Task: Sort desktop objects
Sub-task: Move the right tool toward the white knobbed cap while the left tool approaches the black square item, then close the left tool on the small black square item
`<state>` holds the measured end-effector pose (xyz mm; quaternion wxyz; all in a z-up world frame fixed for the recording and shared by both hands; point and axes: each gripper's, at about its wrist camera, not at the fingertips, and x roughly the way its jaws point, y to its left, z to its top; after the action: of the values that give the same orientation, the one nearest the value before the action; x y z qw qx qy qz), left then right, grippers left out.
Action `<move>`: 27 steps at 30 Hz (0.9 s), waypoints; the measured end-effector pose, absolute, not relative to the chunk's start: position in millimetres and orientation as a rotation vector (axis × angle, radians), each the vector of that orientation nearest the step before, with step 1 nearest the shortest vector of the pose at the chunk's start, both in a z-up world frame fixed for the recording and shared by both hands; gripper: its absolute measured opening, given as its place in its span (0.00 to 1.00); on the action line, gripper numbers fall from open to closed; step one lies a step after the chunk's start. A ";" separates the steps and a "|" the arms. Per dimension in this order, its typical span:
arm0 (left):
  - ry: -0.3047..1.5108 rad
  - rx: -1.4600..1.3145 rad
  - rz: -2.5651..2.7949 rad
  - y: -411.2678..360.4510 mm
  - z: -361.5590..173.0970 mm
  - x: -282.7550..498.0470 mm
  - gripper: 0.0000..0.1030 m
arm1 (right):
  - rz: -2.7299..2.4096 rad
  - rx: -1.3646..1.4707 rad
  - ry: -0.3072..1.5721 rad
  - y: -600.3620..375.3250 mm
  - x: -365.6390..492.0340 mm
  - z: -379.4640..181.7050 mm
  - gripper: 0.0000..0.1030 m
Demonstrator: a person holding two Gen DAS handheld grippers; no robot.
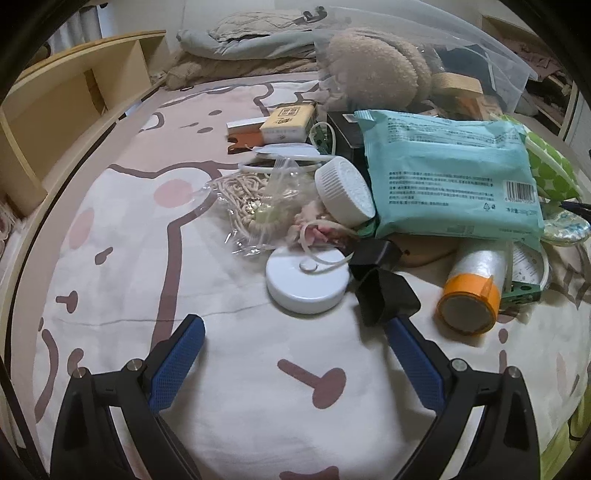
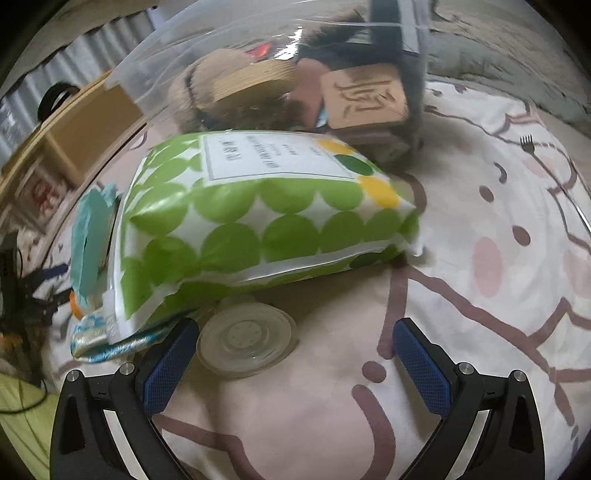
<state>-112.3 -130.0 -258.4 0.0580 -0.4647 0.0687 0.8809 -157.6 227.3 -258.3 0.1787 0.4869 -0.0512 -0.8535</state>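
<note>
A heap of small objects lies on a cartoon-print bedsheet [image 1: 122, 266]. My left gripper [image 1: 295, 325] is open, just short of a white round puck [image 1: 306, 282] and a black clip-like piece [image 1: 384, 291]. Behind them lie a teal wipes pack [image 1: 447, 173], a white ribbed jar [image 1: 345, 190], an orange-capped roll [image 1: 471, 291] and a clear bag of cord [image 1: 251, 210]. My right gripper [image 2: 295, 332] is open over a clear plastic lid [image 2: 245, 338], beside a green-dotted pack [image 2: 266, 218].
A clear plastic bin [image 2: 280, 55] holds a plush toy [image 1: 373, 66] and a wooden block [image 2: 365, 96]. Small boxes [image 1: 284, 120] lie at the back of the heap. A wooden shelf [image 1: 74, 110] runs along the left. Pillows [image 1: 251, 33] sit at the head.
</note>
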 end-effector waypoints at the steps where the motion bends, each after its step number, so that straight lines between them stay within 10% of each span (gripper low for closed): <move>1: 0.208 -1.402 2.663 -128.8 -257.5 -112.1 0.96 | -2.412 1.379 -0.155 228.2 -157.9 -259.0 1.00; 27: 0.174 -1.363 2.579 -100.2 -257.8 -111.8 0.96 | -2.489 1.603 -0.225 293.0 -153.3 -273.5 1.00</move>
<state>-111.8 -100.2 -257.8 0.1094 -0.4637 0.0591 0.8772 -153.3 293.0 -273.5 0.0860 0.5378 -0.0756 -0.8353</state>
